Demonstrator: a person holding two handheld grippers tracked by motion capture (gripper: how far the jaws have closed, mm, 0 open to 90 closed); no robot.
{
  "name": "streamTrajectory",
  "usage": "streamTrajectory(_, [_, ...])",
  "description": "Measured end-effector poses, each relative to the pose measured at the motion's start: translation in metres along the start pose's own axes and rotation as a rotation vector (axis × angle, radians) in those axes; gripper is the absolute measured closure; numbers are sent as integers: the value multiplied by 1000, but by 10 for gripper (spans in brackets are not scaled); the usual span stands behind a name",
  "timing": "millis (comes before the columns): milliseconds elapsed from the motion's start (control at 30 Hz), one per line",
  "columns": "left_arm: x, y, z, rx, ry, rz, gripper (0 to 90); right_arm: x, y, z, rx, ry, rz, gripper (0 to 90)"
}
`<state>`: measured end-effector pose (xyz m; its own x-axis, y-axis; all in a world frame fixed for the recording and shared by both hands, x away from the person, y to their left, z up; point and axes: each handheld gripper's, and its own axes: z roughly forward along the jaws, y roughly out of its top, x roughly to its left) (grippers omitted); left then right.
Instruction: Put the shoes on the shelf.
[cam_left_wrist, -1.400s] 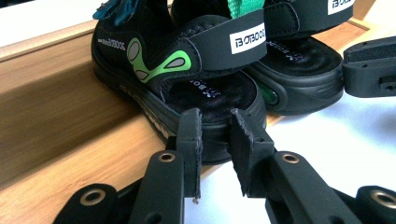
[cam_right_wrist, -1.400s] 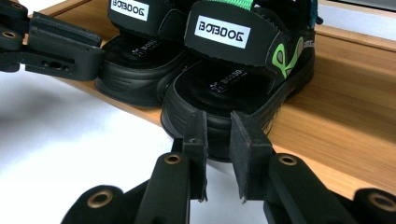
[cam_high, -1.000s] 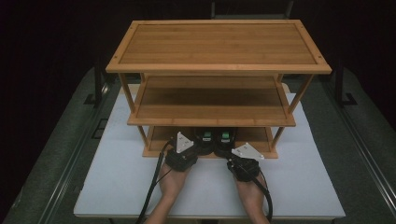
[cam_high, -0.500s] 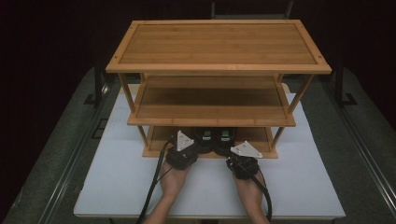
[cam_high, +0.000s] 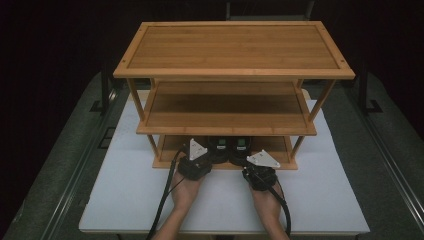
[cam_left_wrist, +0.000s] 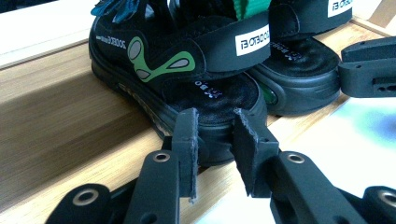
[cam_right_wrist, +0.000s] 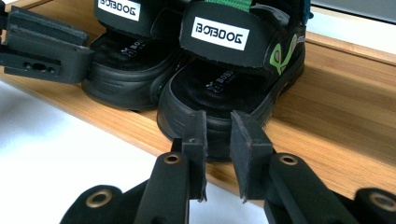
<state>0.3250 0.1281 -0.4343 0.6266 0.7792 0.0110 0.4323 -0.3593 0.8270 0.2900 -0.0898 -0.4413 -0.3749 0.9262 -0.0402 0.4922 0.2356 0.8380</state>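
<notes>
Three-tier bamboo shelf rack (cam_high: 235, 72) stands on the white table; everything below is placed against it.

A pair of black foam-soled sandals with green trim and white brand tabs sits on the rack's bottom shelf, heels toward the front edge: left sandal (cam_left_wrist: 187, 79), right sandal (cam_right_wrist: 229, 70), side by side and touching.

Left gripper (cam_left_wrist: 215, 135): jaws have just been opening, a narrow gap now, pads either side of the left sandal's heel rim but, as far as I can tell, not pressing it.

Right gripper (cam_right_wrist: 218, 135): the same at the right sandal's heel, jaws just eased apart, no squeeze visible.

Handling, my judgement: light shoes, soles thick and springy, straps floppy. The heel rim is the firm spot; a strap would sag and swing. The matte rubber should not slip.
</notes>
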Motion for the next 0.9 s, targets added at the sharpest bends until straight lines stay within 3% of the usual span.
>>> streamTrajectory(100, [0,1,-4,-15,-2,-9,697,-3,0,-1,9,1,6,725])
streamTrajectory(500, [-9,4,-23,-33,-32,19,690,-6,1,-16,-2,58,15,741])
streamTrajectory(900, [-17,-3,-28,-32,-65,20,688,-11,0,-27,-4,118,38,744])
